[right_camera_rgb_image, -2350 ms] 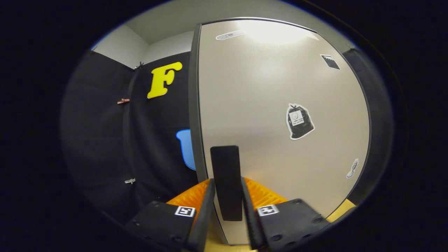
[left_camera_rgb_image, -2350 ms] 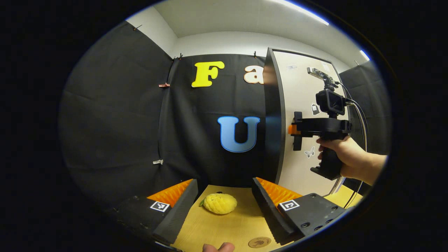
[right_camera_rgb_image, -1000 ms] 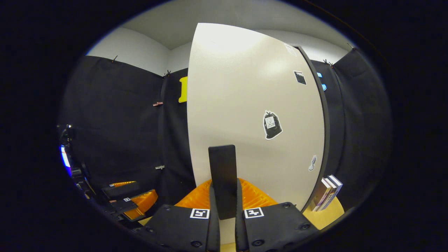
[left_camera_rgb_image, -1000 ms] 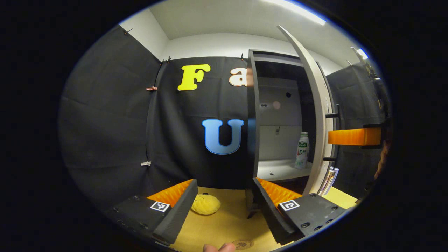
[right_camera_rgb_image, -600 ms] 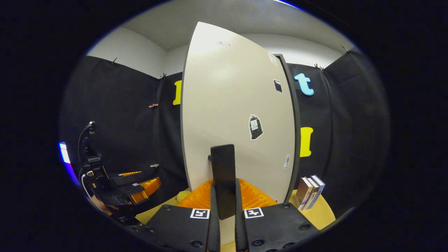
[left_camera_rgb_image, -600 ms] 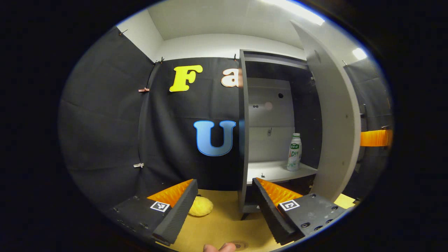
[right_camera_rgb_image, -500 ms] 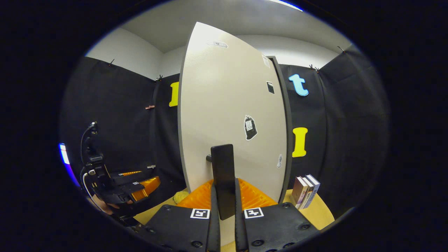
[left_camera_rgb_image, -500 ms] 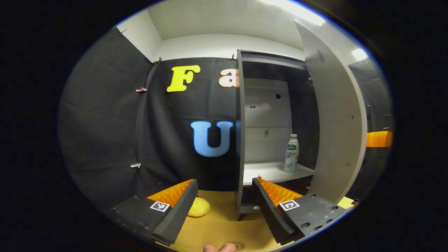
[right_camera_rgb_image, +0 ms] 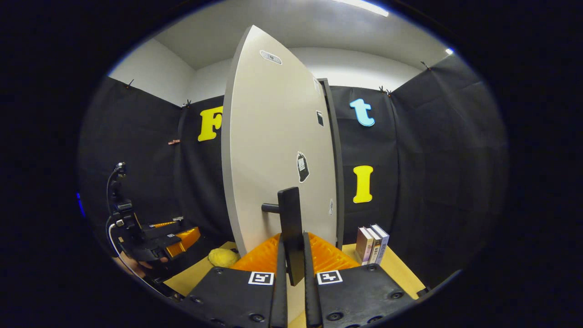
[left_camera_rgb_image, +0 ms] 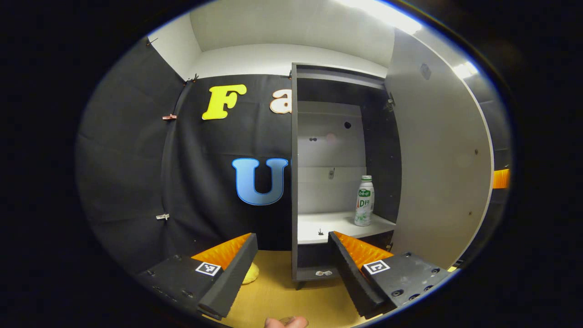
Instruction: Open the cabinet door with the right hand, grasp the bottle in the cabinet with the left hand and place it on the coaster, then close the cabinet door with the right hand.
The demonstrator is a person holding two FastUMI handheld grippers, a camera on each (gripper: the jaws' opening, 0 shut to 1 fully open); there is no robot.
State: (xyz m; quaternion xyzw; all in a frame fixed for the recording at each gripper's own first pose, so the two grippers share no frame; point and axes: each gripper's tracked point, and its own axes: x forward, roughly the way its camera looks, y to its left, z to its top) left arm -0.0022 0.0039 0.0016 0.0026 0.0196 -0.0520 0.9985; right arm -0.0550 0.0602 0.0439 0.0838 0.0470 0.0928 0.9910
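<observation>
The cabinet [left_camera_rgb_image: 294, 182] stands open. A white bottle with a green label [left_camera_rgb_image: 364, 201] stands upright on its white shelf [left_camera_rgb_image: 332, 224], toward the right. My left gripper [left_camera_rgb_image: 291, 269] is open, low over the table, short of the cabinet and holding nothing. In the right gripper view my right gripper [right_camera_rgb_image: 294, 269] is shut on the black door handle [right_camera_rgb_image: 290, 218] of the pale door [right_camera_rgb_image: 273, 150], which is swung wide. The door's inner face [left_camera_rgb_image: 439, 159] is at the right in the left gripper view, with part of the right gripper [left_camera_rgb_image: 501, 178] past its edge. The left gripper [right_camera_rgb_image: 159, 241] appears far left.
A yellow lemon-like fruit [left_camera_rgb_image: 249, 273] lies on the wooden table [left_camera_rgb_image: 278, 296] left of the cabinet, also seen as the fruit [right_camera_rgb_image: 223, 257] beside the door. Three books [right_camera_rgb_image: 372, 243] stand on the table right of the cabinet. A fingertip [left_camera_rgb_image: 284, 322] sits at the bottom edge.
The right gripper has pulled the door by its handle from shut to wide open, which uncovered the bottle. The left gripper's view has swung toward the cabinet opening.
</observation>
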